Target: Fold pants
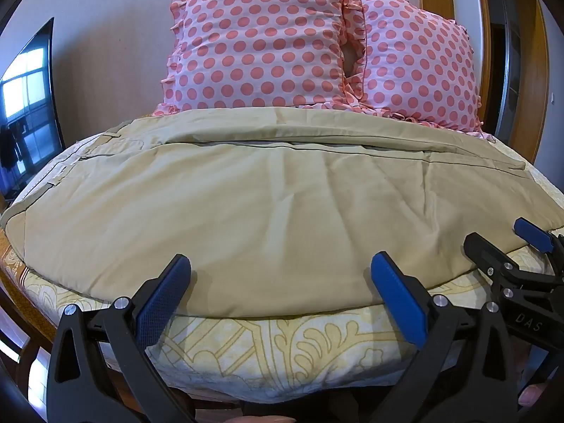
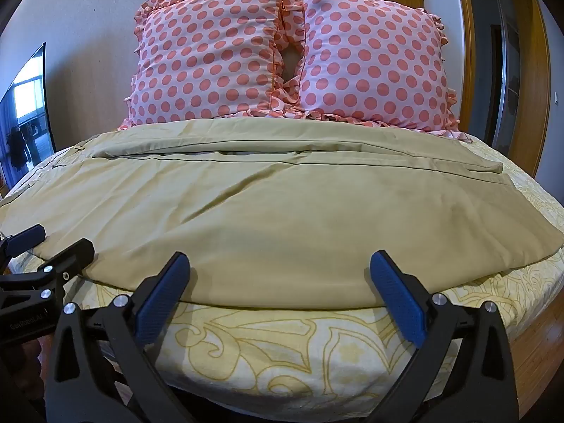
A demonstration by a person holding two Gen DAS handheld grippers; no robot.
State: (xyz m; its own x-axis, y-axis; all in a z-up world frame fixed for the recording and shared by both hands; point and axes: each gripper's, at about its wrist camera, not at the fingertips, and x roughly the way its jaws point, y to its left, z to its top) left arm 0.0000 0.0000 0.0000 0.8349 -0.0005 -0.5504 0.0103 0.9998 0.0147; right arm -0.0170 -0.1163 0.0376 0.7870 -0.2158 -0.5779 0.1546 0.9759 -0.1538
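Khaki pants (image 1: pixel 268 204) lie flat across the bed, waistband to the left and leg cuffs to the right; they also show in the right wrist view (image 2: pixel 282 211). The two legs lie side by side, with a seam gap running across the far side. My left gripper (image 1: pixel 282 275) is open at the pants' near edge, holding nothing. My right gripper (image 2: pixel 280 273) is open at the same edge, further right, and it also shows in the left wrist view (image 1: pixel 500 243). The left gripper shows at the left in the right wrist view (image 2: pixel 60 239).
Two pink polka-dot pillows (image 1: pixel 261 46) (image 2: pixel 373 60) stand at the head of the bed behind the pants. The bed sheet (image 1: pixel 268 349) has a yellow floral pattern. A TV screen (image 1: pixel 28 105) hangs on the left wall. A wooden door frame (image 2: pixel 535 81) is on the right.
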